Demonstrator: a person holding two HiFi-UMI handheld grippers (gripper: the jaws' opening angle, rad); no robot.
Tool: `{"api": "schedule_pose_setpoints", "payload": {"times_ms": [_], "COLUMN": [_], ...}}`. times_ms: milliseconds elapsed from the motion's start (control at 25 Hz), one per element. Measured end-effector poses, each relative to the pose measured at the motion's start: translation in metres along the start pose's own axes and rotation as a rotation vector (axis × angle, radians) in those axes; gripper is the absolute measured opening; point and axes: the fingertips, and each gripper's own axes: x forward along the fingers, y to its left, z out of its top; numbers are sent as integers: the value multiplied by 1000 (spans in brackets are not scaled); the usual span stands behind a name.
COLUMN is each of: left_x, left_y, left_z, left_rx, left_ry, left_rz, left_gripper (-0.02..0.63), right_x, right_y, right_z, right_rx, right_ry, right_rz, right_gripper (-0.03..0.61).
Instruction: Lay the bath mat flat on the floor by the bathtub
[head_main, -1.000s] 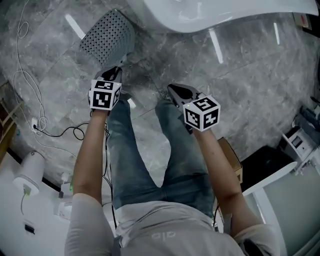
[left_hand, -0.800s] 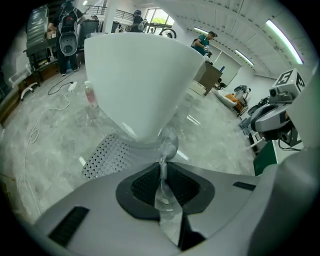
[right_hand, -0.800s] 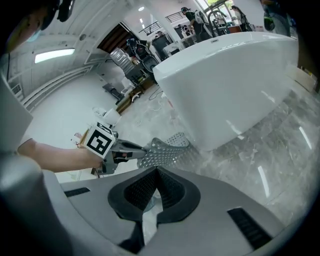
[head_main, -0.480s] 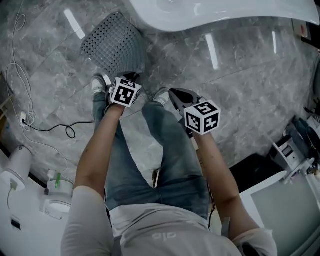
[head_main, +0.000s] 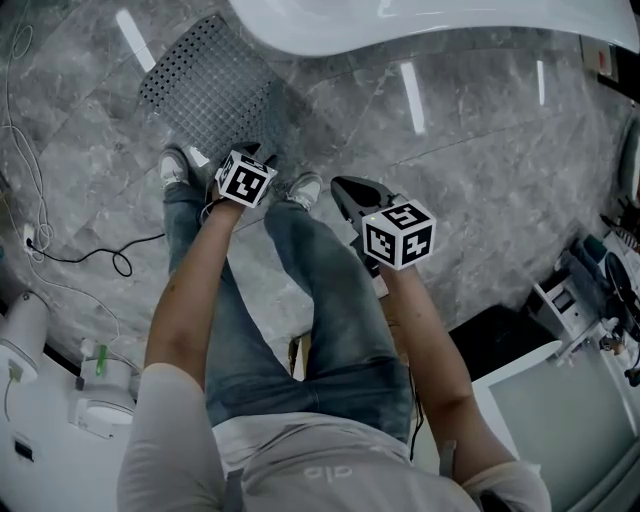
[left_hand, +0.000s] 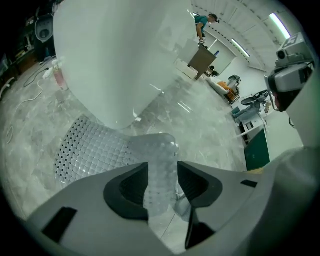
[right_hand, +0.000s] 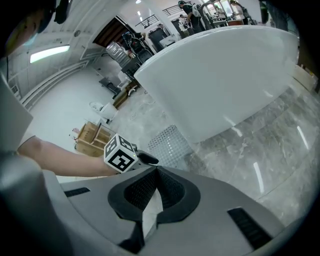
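Releasing looks like the step in hand. Right gripper (right_hand: 156, 170) is closed and empty. Left gripper (left_hand: 161, 182) jaws have just been opening, with the bath mat (left_hand: 95, 150) corner loose between them and raised. Suggest backing straight out so the corner drops unfolded. The rest lies flat just beside the bathtub (head_main: 420, 20).

Perforated bath mat (head_main: 208, 95) (near corner raised) beside bathtub (head_main: 420, 20)
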Motion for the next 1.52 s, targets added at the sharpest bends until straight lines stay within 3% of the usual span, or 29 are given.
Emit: {"api": "schedule_pose_setpoints", "payload": {"times_ms": [160,720,960,1160,1360,1520], "left_x": [1,-43,-69,-95,-115,-117], "left_y": [-10,4,-4,1,14,19], "left_z": [-19,-63,-86,-101,-114,-122], "left_rx": [11,-36,61,174,219,219], "left_ry": [32,37,81,101,126,127], "left_rz": [9,17,-59,-99,-128,-122], "left_gripper": [233,238,238,238,238,238], "right_x": [-3,20,37,58,78,100], "right_y": [-10,7,15,6,-3,-17], "right_z": [-6,-29,-65,-104,-140,-162], "right_rx": [9,52,217,333,480,512], "right_ry": [4,-10,-89,-134,-196,-207], "right_rz": [-11,-47,-151,-295,-379,-401], "right_gripper": [26,26,26,26,28,32]}}
